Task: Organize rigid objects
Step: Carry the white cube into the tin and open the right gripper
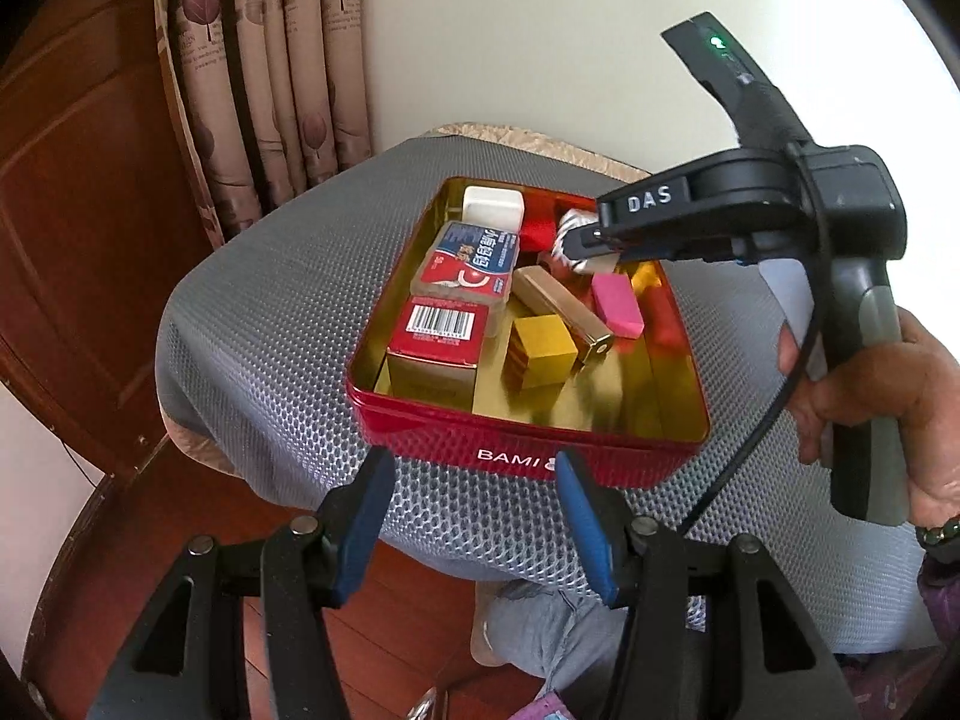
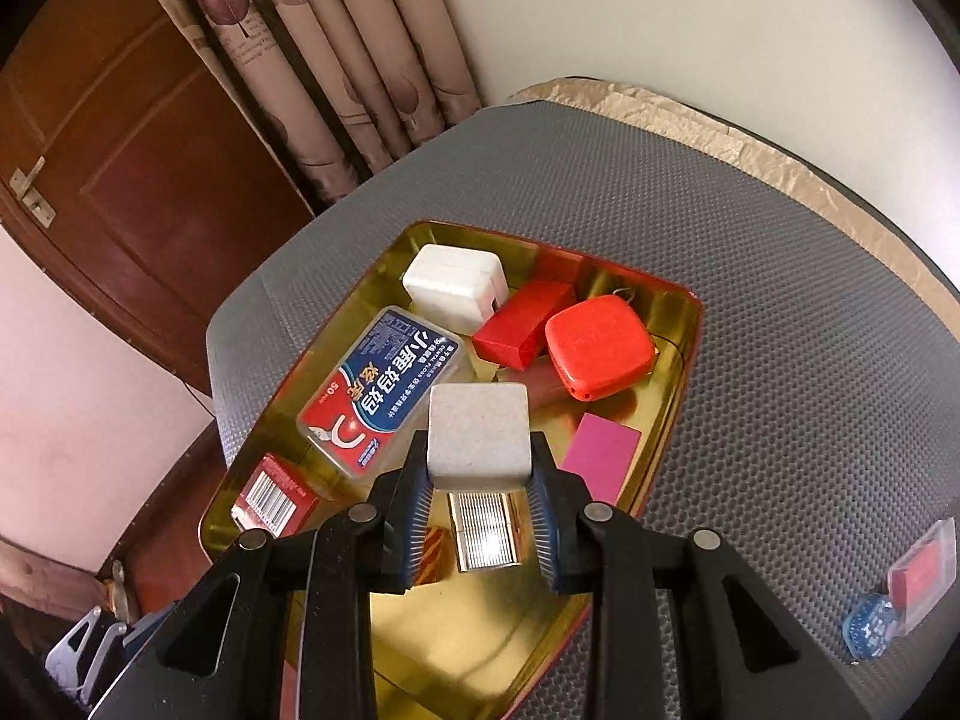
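Observation:
A red tin (image 1: pixel 420 417) with a gold inside stands on the grey mat. It holds a white box (image 2: pixel 453 285), a floss case (image 2: pixel 384 387), a red box (image 2: pixel 522 324), a red rounded case (image 2: pixel 600 345), a pink eraser (image 2: pixel 600 456), a barcode box (image 1: pixel 441 330), a yellow block (image 1: pixel 540 354) and a ribbed gold bar (image 2: pixel 486 531). My right gripper (image 2: pixel 480 441) is shut on a pale speckled cube (image 2: pixel 477 432) above the tin's middle. My left gripper (image 1: pixel 474 468) stands open in front of the tin's near wall, with nothing between its fingers.
A small clear case with red and blue parts (image 2: pixel 900 588) lies on the mat (image 2: pixel 780 300) right of the tin. A hand (image 1: pixel 870 384) holds the right gripper's handle. Curtain (image 1: pixel 270 60), wooden door (image 2: pixel 120 150) and wall stand behind the table.

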A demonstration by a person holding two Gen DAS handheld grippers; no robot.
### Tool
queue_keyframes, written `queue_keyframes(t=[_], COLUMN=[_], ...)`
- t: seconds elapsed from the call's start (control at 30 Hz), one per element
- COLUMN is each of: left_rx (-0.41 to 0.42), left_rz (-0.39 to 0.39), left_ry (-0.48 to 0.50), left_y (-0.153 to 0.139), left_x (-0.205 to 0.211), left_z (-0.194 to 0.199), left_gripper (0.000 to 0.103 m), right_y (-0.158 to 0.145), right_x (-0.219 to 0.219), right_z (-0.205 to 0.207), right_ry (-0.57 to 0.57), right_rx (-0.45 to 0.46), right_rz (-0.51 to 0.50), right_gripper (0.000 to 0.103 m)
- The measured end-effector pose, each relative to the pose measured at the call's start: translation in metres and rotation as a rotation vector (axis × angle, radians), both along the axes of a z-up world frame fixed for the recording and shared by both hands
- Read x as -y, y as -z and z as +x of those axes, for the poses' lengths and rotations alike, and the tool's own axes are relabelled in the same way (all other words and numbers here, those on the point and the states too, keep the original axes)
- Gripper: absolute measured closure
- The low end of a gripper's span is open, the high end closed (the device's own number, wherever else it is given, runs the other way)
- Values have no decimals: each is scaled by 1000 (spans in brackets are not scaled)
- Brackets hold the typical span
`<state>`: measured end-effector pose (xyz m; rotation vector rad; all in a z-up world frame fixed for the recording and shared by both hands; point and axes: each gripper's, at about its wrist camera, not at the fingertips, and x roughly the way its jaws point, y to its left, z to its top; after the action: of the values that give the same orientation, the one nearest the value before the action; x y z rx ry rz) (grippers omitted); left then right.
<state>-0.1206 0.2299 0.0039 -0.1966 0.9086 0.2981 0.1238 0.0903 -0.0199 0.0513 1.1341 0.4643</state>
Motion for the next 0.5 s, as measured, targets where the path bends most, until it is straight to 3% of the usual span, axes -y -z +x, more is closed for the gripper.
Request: queue_keyframes(t=[0.33,0.5], left_rx=[-23,-44], left_rz=[14,19], left_ry=[11,17], left_y=[3,4], left_x=[0,3], left_z=[2,3], left_gripper=[46,46], right_y=[-8,-25], right_x=[-1,10], right_z=[-4,-22], right_ry=[15,34], right_rx=[35,98], right_rz=[25,64], right_gripper=[73,53])
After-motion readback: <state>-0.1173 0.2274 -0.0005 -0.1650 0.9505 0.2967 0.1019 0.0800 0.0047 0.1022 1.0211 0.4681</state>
